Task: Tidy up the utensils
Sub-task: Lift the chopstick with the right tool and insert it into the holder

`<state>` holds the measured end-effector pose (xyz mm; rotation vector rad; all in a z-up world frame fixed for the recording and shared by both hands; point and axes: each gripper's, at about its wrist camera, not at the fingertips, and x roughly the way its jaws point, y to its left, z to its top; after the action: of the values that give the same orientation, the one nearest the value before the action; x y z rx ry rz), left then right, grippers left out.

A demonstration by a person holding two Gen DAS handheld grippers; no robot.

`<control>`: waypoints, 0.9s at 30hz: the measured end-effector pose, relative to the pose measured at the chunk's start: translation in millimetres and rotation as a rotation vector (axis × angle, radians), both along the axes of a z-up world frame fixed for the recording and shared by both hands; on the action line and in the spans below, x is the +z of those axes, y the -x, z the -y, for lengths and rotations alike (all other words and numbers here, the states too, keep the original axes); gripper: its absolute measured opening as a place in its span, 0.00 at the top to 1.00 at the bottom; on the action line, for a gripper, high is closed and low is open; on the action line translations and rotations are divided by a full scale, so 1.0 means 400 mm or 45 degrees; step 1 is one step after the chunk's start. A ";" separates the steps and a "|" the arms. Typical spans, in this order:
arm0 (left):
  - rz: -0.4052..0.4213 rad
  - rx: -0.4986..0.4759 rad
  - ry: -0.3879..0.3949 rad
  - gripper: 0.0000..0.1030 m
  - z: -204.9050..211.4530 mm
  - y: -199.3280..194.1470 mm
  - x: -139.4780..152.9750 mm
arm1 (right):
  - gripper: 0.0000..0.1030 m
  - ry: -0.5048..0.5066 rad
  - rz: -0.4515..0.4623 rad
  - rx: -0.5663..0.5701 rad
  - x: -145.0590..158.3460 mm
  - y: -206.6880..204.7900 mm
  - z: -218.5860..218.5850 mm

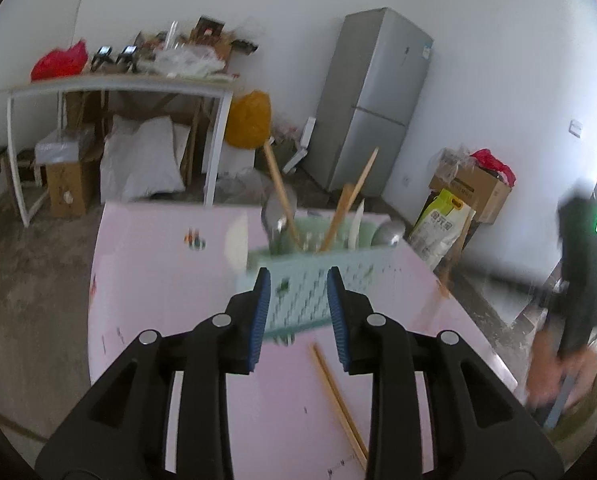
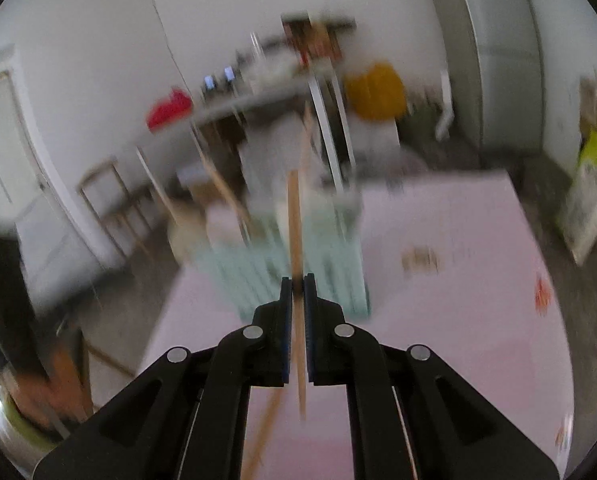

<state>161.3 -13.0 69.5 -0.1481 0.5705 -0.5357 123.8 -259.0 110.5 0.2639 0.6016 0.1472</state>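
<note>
A pale green lattice utensil basket [image 1: 314, 284] stands on the pink table [image 1: 170, 300] and holds wooden chopsticks, a white spoon and metal spoons. My left gripper [image 1: 298, 312] is open and empty, just in front of the basket. A pair of wooden chopsticks [image 1: 338, 396] lies on the table near it. In the blurred right wrist view my right gripper [image 2: 298, 284] is shut on a wooden chopstick [image 2: 295, 220] that points upward, in front of the basket [image 2: 338, 264]. Another chopstick [image 2: 264, 436] lies on the table below it.
The right gripper and hand show at the right edge of the left wrist view [image 1: 578, 280]. Behind the table are a grey fridge [image 1: 374, 100], a cluttered white table [image 1: 118, 88], cardboard boxes [image 1: 474, 188] and a yellow bag [image 1: 248, 120].
</note>
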 end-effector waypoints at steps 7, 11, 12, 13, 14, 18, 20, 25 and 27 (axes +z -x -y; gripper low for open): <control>-0.083 0.037 0.007 0.73 -0.018 0.051 -0.063 | 0.95 0.023 0.277 0.063 0.195 -0.094 -0.029; -0.074 0.070 -0.008 0.73 -0.030 0.062 -0.070 | 0.96 0.031 0.328 0.085 0.250 -0.138 -0.049; -0.074 0.075 -0.009 0.73 -0.030 0.061 -0.068 | 0.96 0.032 0.335 0.088 0.260 -0.146 -0.052; -0.076 0.081 -0.008 0.73 -0.032 0.059 -0.068 | 0.96 0.038 0.340 0.084 0.267 -0.152 -0.055; -0.080 0.090 -0.007 0.73 -0.038 0.058 -0.070 | 0.96 0.039 0.341 0.084 0.267 -0.152 -0.057; -0.091 0.105 -0.011 0.73 -0.047 0.056 -0.079 | 0.96 0.044 0.307 0.066 0.239 -0.131 -0.046; -0.107 0.110 -0.021 0.73 -0.048 0.053 -0.089 | 0.96 0.048 0.231 0.036 0.198 -0.120 -0.025; -0.131 0.115 -0.023 0.73 -0.056 0.052 -0.109 | 0.93 0.053 0.002 -0.100 0.073 -0.058 0.071; -0.135 0.121 -0.029 0.73 -0.061 0.050 -0.117 | 0.77 0.029 -0.142 -0.182 -0.006 -0.009 0.133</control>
<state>141.2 11.5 22.6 -0.1821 0.6692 -0.4304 127.6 -312.2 108.1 0.2931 0.6921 -0.0125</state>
